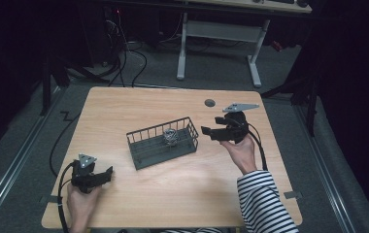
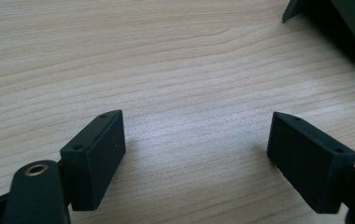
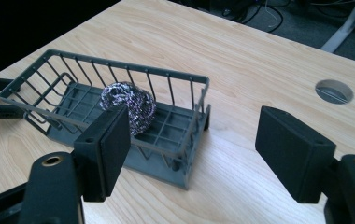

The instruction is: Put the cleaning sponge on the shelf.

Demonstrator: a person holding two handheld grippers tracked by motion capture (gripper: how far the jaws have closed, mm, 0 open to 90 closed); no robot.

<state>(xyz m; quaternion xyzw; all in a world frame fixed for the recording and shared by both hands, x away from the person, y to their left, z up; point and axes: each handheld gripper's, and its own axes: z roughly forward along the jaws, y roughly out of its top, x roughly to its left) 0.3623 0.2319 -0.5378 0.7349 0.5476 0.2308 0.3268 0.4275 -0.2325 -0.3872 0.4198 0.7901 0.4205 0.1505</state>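
Our right gripper (image 1: 206, 131) hangs over the table (image 1: 173, 194) with its jaws apart and nothing between them. In the right gripper view we look along it (image 3: 192, 140) at a grey wire basket (image 3: 175, 161) that sits just ahead of the jaws and a little to their left, its near corner lying between the two pads without touching either. The gripper stands clear of the basket; in the high view the basket (image 1: 143, 158) lies just to the left of its tips, with a gap of bare wood between.

Inside the basket rests a steel scourer (image 3: 128, 105), a crumpled shiny ball, sitting on the basket's floor toward the end nearer our right gripper. In the high view the scourer (image 1: 170, 137) shows in the right half of the basket, beyond the jaw tips and not touched by them.

A round cable hole (image 3: 334, 91) in the table lies ahead of the right gripper and to its right, well apart from the basket.

Our left gripper (image 1: 109, 171) rests low at the near left corner of the table, well apart from the basket. In the left gripper view its jaws stand wide apart (image 2: 196, 144) over bare wood, holding nothing, with a dark corner of the basket (image 2: 348, 28) far ahead and to their right.
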